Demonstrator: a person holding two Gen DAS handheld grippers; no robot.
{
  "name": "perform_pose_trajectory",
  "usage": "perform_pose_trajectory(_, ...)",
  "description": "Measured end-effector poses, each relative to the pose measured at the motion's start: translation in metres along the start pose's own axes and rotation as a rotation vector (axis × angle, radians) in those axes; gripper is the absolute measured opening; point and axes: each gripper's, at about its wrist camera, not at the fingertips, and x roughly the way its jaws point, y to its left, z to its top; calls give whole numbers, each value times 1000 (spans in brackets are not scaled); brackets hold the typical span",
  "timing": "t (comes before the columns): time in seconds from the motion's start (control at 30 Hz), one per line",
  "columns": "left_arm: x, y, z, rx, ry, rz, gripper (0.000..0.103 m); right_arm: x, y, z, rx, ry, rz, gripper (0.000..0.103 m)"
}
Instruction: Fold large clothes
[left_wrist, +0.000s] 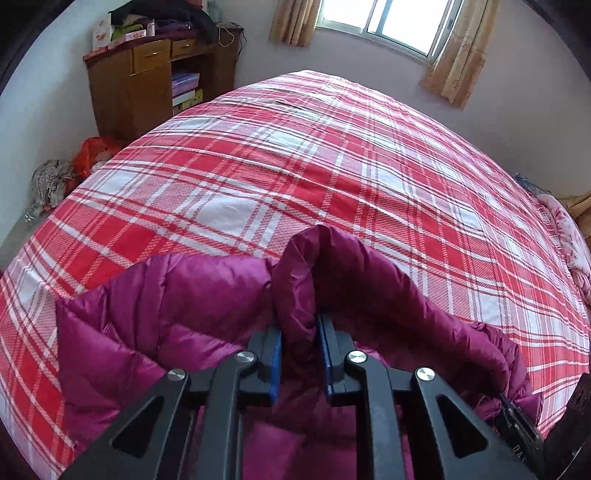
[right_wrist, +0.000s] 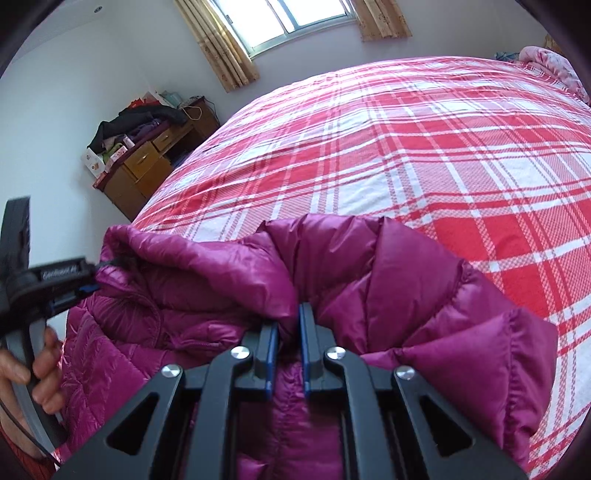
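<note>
A magenta quilted down jacket (left_wrist: 177, 306) hangs bunched over the near edge of a bed with a red and white plaid cover (left_wrist: 295, 166). My left gripper (left_wrist: 300, 325) is shut on a fold of the jacket's upper edge. My right gripper (right_wrist: 288, 317) is shut on another fold of the same jacket (right_wrist: 406, 295). The left gripper also shows in the right wrist view (right_wrist: 86, 291), pinching the jacket at the left, held by a hand. The right gripper's tip shows at the lower right of the left wrist view (left_wrist: 517, 417).
A wooden cabinet (left_wrist: 147, 85) piled with clothes stands against the far wall left of the bed. Bags (left_wrist: 92, 155) lie on the floor beside it. A curtained window (left_wrist: 388, 22) is behind the bed. A pink blanket (left_wrist: 569, 236) lies at the bed's right end.
</note>
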Motion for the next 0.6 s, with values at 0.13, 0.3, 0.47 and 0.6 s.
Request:
perform_pose_trajectory(0.13, -7, 16, -23, -46, -5, 31, 14, 1, -3, 1, 5, 3, 4, 10)
perform_pose_trajectory(0.3, 6, 35, -51, -102, -89, 15, 15, 2, -3, 1, 9, 7, 6, 11)
perform_pose_trajectory(0.47, 11, 32, -51, -99, -110, 12, 15, -8, -7, 3, 28, 42, 60, 22)
perform_pose_trajectory(0.6, 10, 40, -52, -133, -113, -31, 15, -62, -10, 3, 17, -49, 10, 42)
